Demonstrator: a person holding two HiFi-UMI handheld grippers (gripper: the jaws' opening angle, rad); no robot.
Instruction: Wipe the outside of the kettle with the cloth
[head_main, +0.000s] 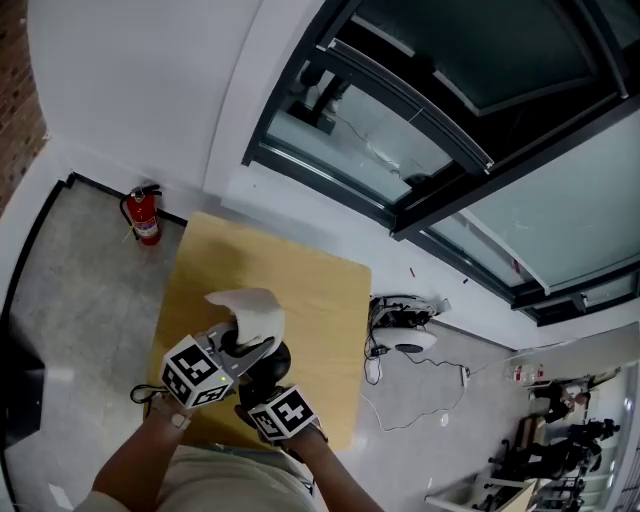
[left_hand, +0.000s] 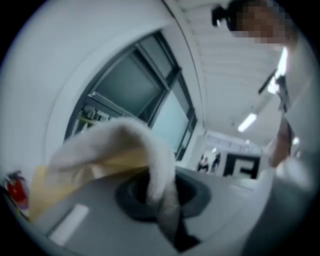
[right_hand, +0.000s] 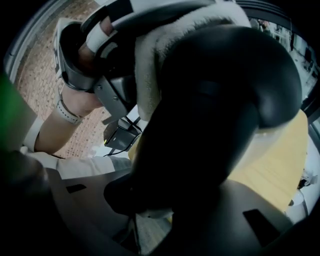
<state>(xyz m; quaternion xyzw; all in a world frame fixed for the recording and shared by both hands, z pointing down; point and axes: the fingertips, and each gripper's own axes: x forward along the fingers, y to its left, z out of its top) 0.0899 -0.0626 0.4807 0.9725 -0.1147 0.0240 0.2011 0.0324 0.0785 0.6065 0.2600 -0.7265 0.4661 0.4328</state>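
Left gripper (left_hand: 172, 222), fingers (left_hand: 95, 220): closed on one end of a white cloth (left_hand: 125, 145), the rest arching up and forward in a loose fold

Right gripper (right_hand: 165, 215), fingers (right_hand: 70, 200): narrowed onto a black kettle (right_hand: 220, 95), its dark body filling the gap between them; exact part gripped not discernible

Cloth: draped against the kettle's upper side and touching it, as seen in the right gripper view

Head view: both grippers side by side over the near edge of a pale wooden worktop (head_main: 310, 290), left gripper just above the kettle, cloth standing up from it

Beyond the worktop: grey floor (head_main: 90, 290); red fire extinguisher (head_main: 146, 215) against the white wall (head_main: 130, 80) by the far left corner; dark-framed windows (head_main: 450, 110) at the far right
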